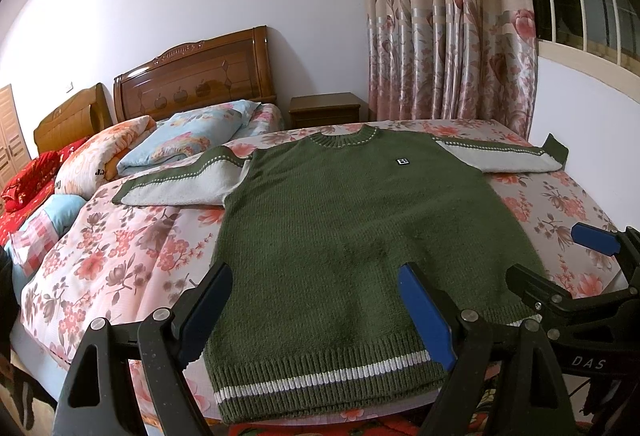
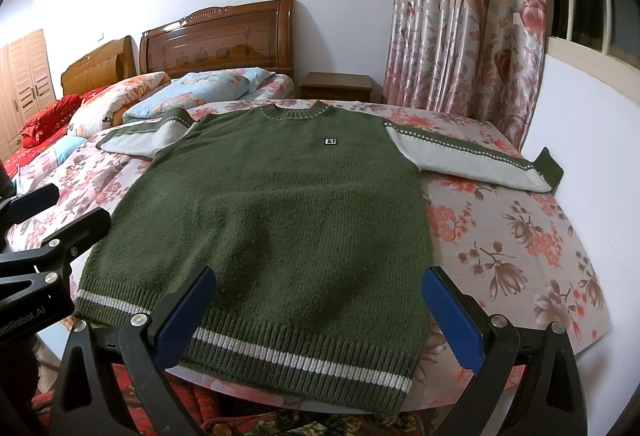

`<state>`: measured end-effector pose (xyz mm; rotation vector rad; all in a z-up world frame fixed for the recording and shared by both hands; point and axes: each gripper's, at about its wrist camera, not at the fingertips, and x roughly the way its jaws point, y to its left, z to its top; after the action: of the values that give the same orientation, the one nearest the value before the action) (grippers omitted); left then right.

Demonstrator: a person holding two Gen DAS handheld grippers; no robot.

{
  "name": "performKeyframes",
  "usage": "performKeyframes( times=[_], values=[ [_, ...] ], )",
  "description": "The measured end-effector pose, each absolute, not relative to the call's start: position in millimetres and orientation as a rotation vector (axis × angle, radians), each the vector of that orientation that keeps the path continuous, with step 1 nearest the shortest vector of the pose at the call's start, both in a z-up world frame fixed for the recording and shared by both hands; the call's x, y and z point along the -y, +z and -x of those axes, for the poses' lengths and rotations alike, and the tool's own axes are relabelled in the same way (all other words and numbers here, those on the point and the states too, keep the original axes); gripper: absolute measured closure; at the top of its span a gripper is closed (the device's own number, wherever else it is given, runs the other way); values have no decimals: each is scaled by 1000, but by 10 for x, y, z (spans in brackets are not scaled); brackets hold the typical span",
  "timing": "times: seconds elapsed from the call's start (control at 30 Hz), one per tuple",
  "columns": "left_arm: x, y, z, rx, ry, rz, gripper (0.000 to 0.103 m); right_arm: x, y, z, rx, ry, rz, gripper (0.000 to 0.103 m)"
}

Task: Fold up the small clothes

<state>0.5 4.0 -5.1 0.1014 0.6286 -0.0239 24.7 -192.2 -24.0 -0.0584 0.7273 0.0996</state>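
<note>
Floral bed (image 1: 120,236) bears flat sweater (image 1: 340,236); both open tools (image 1: 316,312) (image 2: 320,312) over hem.

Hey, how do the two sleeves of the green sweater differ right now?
The left-hand sleeve lies over rumpled bedding near the blue pillow; the right-hand sleeve lies on the flat floral bedspread. The right-hand sleeve's dark green cuff stands up at the bed's edge beside the wall; the left-hand cuff lies flat. Both stretch out sideways, unfolded, cream with a green stripe and white stitching.
</note>
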Motion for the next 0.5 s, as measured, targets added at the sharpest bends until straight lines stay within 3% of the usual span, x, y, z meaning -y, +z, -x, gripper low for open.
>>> performKeyframes(
  times=[0.5],
  values=[
    [-38,-50,-5,-629,-24,-101,16,1924,-242,-249,-727,100,57,0]
  ],
)
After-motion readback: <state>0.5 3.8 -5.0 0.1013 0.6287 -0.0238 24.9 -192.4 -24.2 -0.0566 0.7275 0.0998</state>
